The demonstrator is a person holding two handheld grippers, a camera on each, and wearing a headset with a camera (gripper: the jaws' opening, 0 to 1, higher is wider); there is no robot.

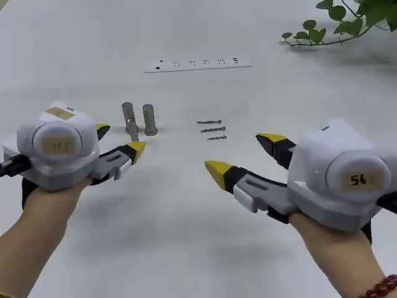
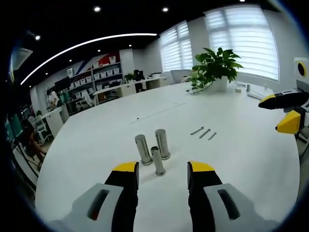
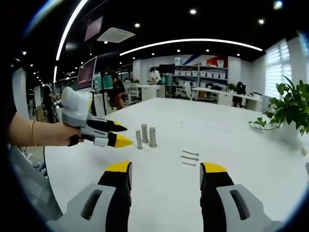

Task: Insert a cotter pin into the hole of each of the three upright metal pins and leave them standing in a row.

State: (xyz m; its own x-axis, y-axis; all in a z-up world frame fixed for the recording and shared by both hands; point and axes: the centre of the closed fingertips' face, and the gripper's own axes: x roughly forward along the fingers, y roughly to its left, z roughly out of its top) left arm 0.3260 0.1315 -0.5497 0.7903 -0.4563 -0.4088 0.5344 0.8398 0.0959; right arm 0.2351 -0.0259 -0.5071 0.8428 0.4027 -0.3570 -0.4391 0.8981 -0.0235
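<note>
Three upright metal pins [image 1: 149, 119] stand close together on the white table, one [image 1: 133, 130] nearer than the other two. In the left gripper view the same pins [image 2: 158, 161] stand just beyond my open left gripper [image 2: 163, 167]. In the head view the left gripper [image 1: 120, 138] is open, with its tips beside the nearest pin. Three cotter pins [image 1: 213, 130] lie side by side to the right of the metal pins. My right gripper [image 1: 243, 153] hovers open and holds nothing, short of the cotter pins [image 3: 189, 158]. Its own view shows it [image 3: 166, 168] with jaws wide apart.
A white power strip [image 1: 198, 63] lies at the back of the table. A leafy plant [image 1: 347, 22] hangs in at the far right corner. Office desks and shelves stand beyond the table's far edge.
</note>
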